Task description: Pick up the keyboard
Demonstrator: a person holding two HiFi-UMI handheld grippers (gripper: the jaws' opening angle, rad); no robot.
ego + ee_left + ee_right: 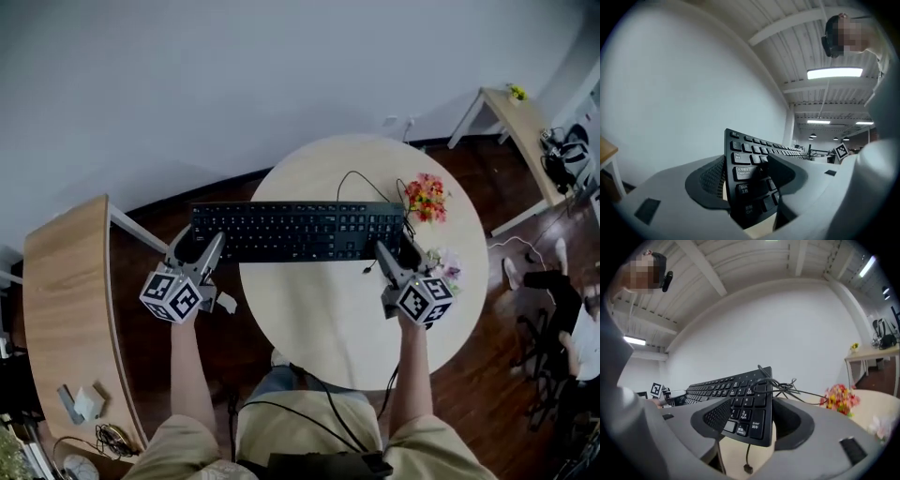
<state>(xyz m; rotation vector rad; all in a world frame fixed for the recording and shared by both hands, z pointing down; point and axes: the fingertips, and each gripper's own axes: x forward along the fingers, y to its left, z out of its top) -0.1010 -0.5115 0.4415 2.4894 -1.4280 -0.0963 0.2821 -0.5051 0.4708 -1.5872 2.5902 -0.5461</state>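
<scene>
Now I see the long black plastic keyboard (295, 230) across the centre of the frame, over the round pale wooden table (356, 328). My left gripper (200, 251) pinches its left end, my right gripper (392, 261) its right end.

A black keyboard (298, 232) lies level across the far half of a round pale-wood table (319, 319), its left end past the rim over dark floor; the left gripper (199, 246) clamps that end; the right gripper (394, 255) clamps the other; a thin black cable (352, 178) loops behind the keyboard; bright flowers (427, 197) lie just beside its right end; a curved wooden desk (66, 300) stands at the left.
</scene>
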